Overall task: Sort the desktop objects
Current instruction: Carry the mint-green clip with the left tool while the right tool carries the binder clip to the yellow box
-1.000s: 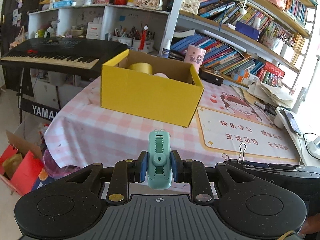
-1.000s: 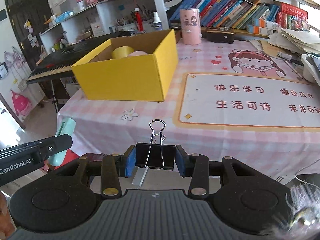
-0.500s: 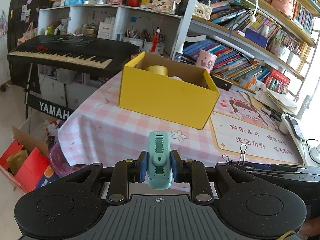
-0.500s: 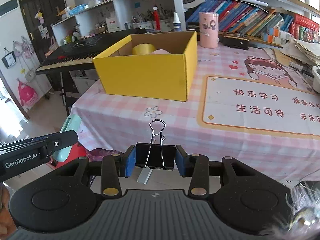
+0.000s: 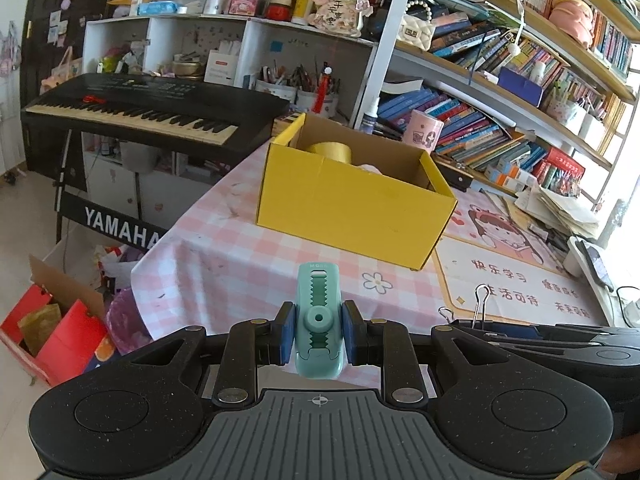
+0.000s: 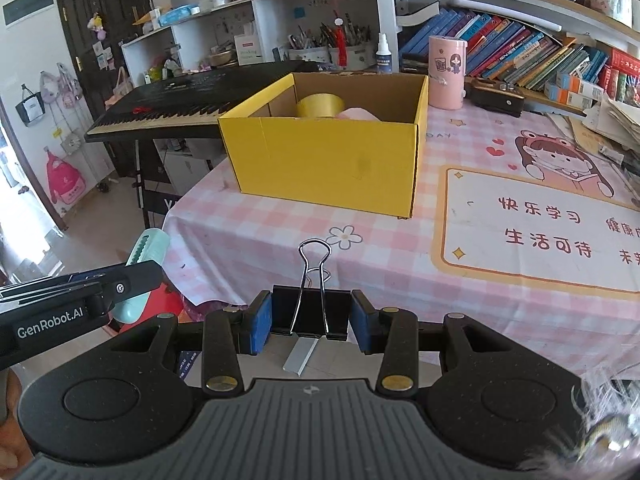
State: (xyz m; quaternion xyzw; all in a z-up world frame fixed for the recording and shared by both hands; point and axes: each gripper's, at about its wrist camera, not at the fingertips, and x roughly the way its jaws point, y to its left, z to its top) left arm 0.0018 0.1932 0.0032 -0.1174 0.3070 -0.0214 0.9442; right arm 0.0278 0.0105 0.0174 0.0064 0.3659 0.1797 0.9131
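A mint-green ridged plastic slide eraser sits clamped in the left gripper, and a black metal binder clip with wire handles is pinched in the right gripper, both held in the air short of the desk edge. The open yellow cardboard box already holds a yellow tape roll and something pale pink, so these two deliveries appear to remain. The checked cloth before the box lies bare, giving a free approach over its near wall.
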